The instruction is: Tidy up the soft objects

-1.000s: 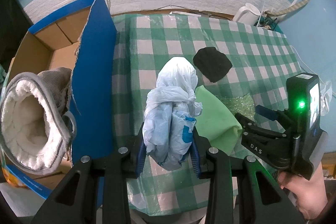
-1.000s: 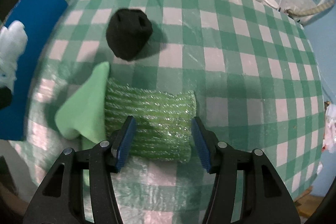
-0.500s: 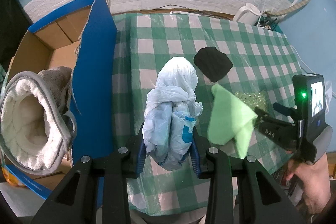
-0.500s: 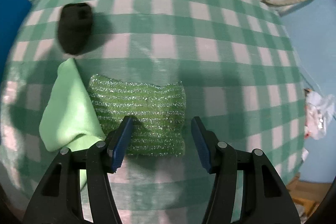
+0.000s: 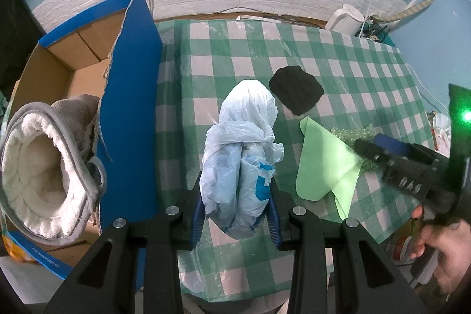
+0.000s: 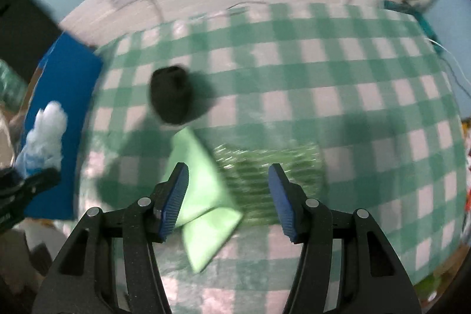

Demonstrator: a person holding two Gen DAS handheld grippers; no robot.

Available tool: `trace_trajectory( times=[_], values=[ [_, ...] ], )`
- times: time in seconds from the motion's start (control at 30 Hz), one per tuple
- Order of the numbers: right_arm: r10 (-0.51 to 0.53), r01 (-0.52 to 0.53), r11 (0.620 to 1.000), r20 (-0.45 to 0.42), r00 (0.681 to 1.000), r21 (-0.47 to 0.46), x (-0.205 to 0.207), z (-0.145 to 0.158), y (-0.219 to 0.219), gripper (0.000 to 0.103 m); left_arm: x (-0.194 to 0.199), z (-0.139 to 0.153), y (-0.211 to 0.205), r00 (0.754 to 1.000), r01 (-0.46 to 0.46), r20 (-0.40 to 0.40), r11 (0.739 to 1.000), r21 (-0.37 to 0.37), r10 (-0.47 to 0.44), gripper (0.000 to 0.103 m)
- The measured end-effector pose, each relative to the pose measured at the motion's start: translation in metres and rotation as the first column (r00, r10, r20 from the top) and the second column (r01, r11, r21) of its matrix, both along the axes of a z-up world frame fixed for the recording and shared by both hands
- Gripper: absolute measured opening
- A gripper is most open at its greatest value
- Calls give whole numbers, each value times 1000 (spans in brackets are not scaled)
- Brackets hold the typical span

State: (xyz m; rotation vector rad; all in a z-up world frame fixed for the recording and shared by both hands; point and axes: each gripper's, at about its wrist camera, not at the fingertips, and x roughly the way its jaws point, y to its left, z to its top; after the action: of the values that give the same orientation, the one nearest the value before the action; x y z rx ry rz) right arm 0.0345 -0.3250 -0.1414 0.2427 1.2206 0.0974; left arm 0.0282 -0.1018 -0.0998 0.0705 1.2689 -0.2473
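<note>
Left gripper (image 5: 235, 211): clamped on bag (image 5: 241, 149), over table's (image 5: 223, 55) left edge, beside box (image 5: 129, 84).
Right gripper (image 6: 228, 196): jaws wide, empty, above cloth (image 6: 203, 190) and sponge (image 6: 273, 167), near front edge.
Black pad (image 5: 295, 93): mid-table.

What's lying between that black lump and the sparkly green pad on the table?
A corner of the light green cloth pokes up between the black lump and the sparkly green pad, clearest in the left wrist view.

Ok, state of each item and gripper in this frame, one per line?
left gripper: shut on the plastic bag
plastic bag: bunched, held
right gripper: open, empty
green cloth: folded, on table
green scrubber: flat, partly under cloth
black item: lying loose
cardboard box: open
fleece slipper: in box
</note>
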Motion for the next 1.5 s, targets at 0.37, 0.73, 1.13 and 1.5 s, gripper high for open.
trace_trajectory(
  times=[0.37, 0.73, 1.13, 1.5],
  values=[
    [138, -145, 985, -69, 988, -95, -12, -29, 48, 26, 1, 0, 1, 1000, -3, -1, 1000, -3, 3, 36],
    [215, -211, 966, 13, 977, -153, -20, 4, 74, 8, 1, -1, 3, 1000, -3, -4, 1000, -4, 3, 36],
    [189, -175, 979, 140, 972, -106, -20, 67, 75, 8, -5, 17, 2, 999, 12, 44, 1000, -4, -12, 36],
    [158, -140, 985, 195, 968, -99, -15, 101, 75, 8, -12, 44, 7, 993, 22, 117, 1000, 12, -24, 36]
  ],
)
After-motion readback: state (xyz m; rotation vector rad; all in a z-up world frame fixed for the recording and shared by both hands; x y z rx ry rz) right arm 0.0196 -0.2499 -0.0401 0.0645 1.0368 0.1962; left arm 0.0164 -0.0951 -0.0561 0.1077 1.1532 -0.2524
